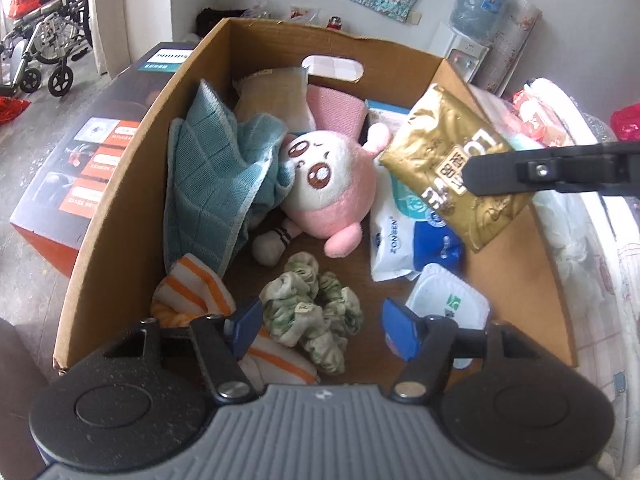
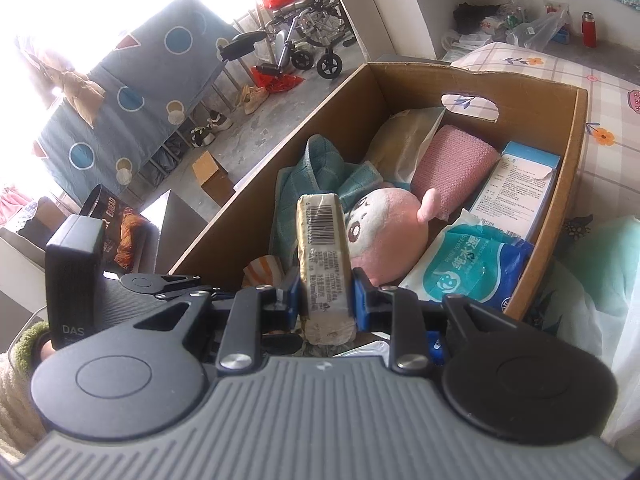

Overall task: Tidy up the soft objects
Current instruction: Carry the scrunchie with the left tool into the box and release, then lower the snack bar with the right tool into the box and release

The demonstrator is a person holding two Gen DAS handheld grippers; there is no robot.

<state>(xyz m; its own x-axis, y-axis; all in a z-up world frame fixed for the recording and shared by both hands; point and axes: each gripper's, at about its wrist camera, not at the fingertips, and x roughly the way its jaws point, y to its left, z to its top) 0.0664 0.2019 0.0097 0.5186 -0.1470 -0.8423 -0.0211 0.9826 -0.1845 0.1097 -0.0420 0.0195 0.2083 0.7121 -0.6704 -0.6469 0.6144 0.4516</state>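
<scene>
Left gripper (image 1: 320,326) spread wide over the near end of a cardboard box (image 1: 120,216), nothing pinched between its blue pads. Directly between and just beyond those pads, a bunched green-and-white scrunchie (image 1: 316,314) lying on the box floor; beside the left pad, an orange-and-white striped cloth (image 1: 196,292); beside the right pad, a white face mask (image 1: 448,300). Farther ahead, a pink-and-white plush toy (image 1: 332,184) on its side in the middle of the box, with a teal checked towel (image 1: 216,168) draped against the left wall and a pack of wet wipes (image 1: 400,232) to the right. Beyond the plush, a pink knitted roll (image 1: 340,108) and a beige pouch (image 1: 276,92) against the far wall with its handle cut-out. Up and to the right, held above the wipes, a gold tissue pack (image 1: 456,168). Right gripper (image 2: 326,296) pressed tight on that pack, seen edge-on with its barcode facing up, pads flat against both sides, hovering over the near end of the box. Past the box on the right, a bed with a checked floral sheet (image 2: 560,68).
</scene>
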